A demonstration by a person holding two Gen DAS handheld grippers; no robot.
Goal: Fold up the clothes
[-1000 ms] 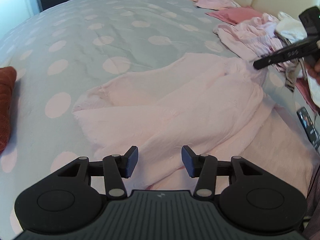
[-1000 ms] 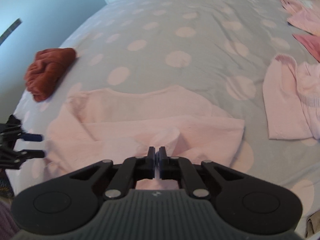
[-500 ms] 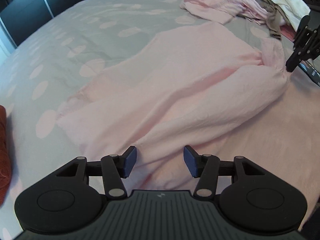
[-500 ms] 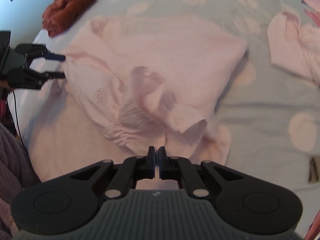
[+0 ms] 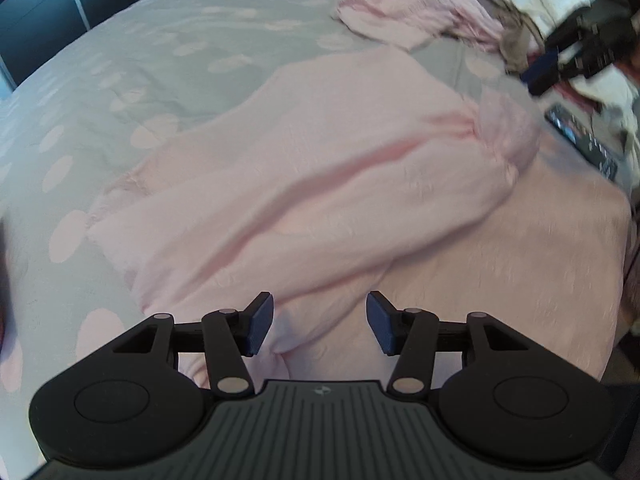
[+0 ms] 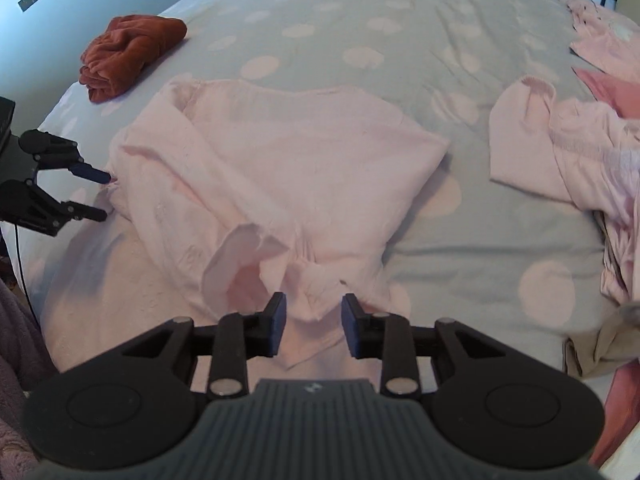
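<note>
Mid-fold: pink top lies centre frame on the bed, right tongs opening over its loose cuff, left tongs apart, empty; next likely regrasp an edge.

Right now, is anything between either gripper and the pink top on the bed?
Nothing visible. The left gripper is open directly over the pink top; the right gripper has its jaws opening over the crumpled sleeve, no pad pressing on it.
</note>
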